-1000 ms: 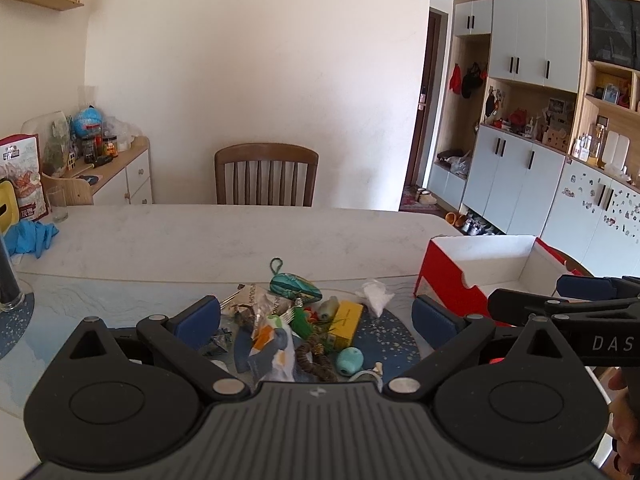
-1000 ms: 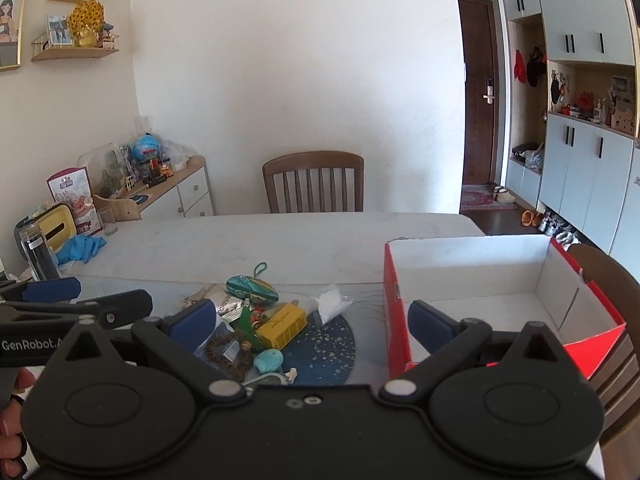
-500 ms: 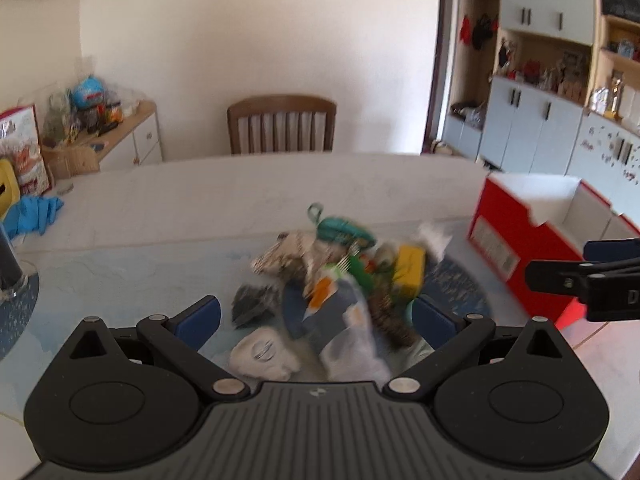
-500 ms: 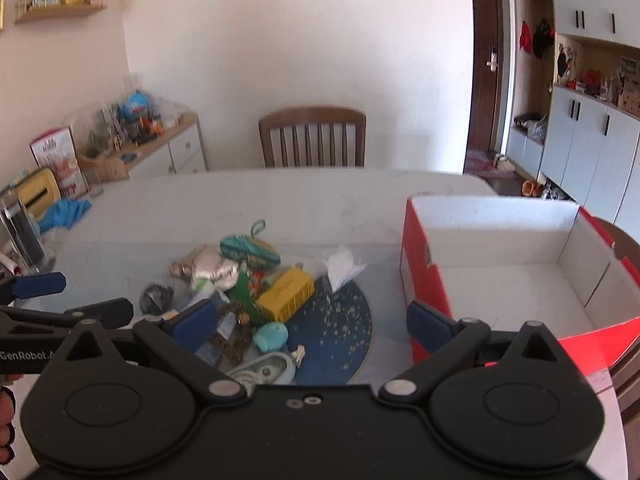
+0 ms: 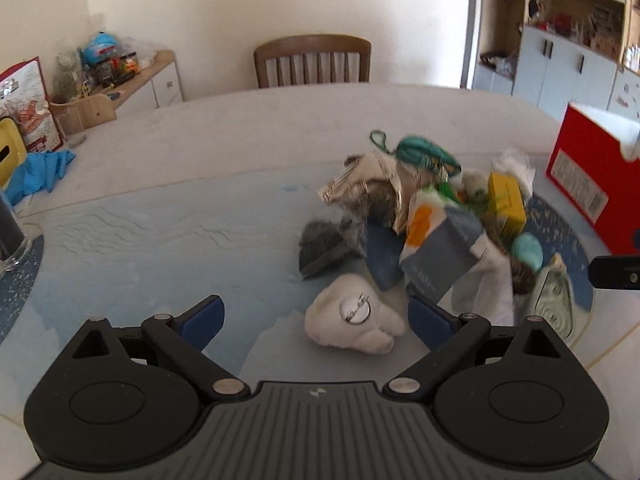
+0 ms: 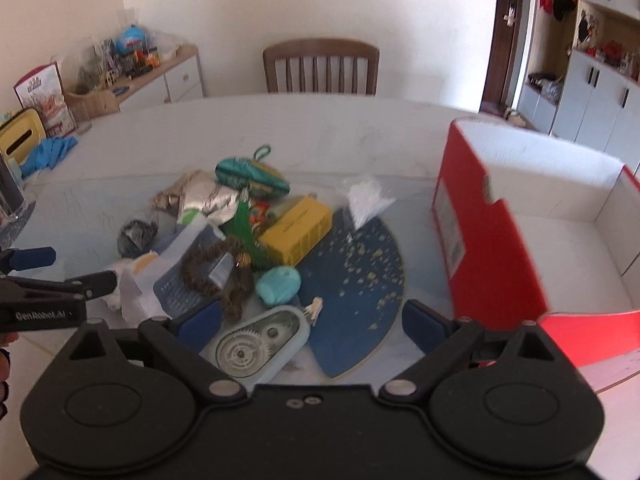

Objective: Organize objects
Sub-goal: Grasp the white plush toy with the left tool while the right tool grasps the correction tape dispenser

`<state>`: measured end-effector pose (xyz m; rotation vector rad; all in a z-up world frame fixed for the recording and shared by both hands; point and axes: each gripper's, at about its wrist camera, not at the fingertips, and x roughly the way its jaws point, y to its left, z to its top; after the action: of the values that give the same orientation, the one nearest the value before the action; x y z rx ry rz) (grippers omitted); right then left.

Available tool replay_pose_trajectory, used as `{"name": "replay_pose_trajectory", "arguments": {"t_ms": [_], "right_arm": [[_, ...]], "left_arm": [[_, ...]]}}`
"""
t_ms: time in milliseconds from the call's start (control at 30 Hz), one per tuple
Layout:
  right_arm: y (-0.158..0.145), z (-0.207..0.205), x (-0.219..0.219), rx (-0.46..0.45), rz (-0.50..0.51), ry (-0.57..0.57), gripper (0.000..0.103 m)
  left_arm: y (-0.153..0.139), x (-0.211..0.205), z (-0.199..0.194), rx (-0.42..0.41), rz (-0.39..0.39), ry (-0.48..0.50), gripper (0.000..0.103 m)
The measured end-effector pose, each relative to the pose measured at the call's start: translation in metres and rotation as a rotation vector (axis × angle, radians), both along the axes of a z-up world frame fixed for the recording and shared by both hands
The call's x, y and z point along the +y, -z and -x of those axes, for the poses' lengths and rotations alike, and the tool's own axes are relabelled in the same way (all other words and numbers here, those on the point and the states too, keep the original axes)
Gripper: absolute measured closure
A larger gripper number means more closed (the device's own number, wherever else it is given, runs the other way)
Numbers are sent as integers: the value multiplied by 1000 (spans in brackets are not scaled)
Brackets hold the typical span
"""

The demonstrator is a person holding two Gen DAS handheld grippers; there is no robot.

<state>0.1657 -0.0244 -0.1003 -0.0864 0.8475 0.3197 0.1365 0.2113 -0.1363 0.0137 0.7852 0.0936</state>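
A pile of small objects lies on the table around a round blue mat (image 6: pixel 360 280): a teal pouch (image 6: pixel 252 176), a yellow box (image 6: pixel 298 230), a teal lump (image 6: pixel 279 285), a brown bead string (image 6: pixel 212 268) and a grey-white packet (image 5: pixel 440 252). A white plush tooth (image 5: pixel 354 322) lies just ahead of my left gripper (image 5: pixel 314 316), which is open and holds nothing. My right gripper (image 6: pixel 310 322) hangs over a pale blue tape dispenser (image 6: pixel 262 346); its jaws are closing, still wide, with no pad touching anything. An open red box (image 6: pixel 488 240) stands to the right.
A wooden chair (image 6: pixel 320 66) stands behind the table. A blue cloth (image 5: pixel 38 170), a yellow box (image 6: pixel 20 136) and a dark glass (image 5: pixel 10 236) sit at the table's left end. A cluttered sideboard (image 5: pixel 120 80) is beyond; cabinets (image 6: pixel 592 96) line the right wall.
Both grippers have come down and forward towards the pile, tipping further downward. The white plush tooth and the tape dispenser have come into view near the fingertips.
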Motion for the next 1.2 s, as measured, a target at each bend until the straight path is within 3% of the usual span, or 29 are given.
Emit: {"name": "replay_pose_trajectory", "arguments": {"t_ms": [400,867,1067,1200], "right_arm": [[24,-18,26,108,40,-17,6],[45,-10,56,146,127,-52,21],[43,-11,52,155,103,-17,33],[43,-10,49,150,101,-10,36]], "left_arm": [[16,-3,-11,18,-22,69,7],[22,-11,-15,9,-25,126,31],[21,-15,-13,9,-8,141,48],[21,-15,-10,6,-8,135,52]]}}
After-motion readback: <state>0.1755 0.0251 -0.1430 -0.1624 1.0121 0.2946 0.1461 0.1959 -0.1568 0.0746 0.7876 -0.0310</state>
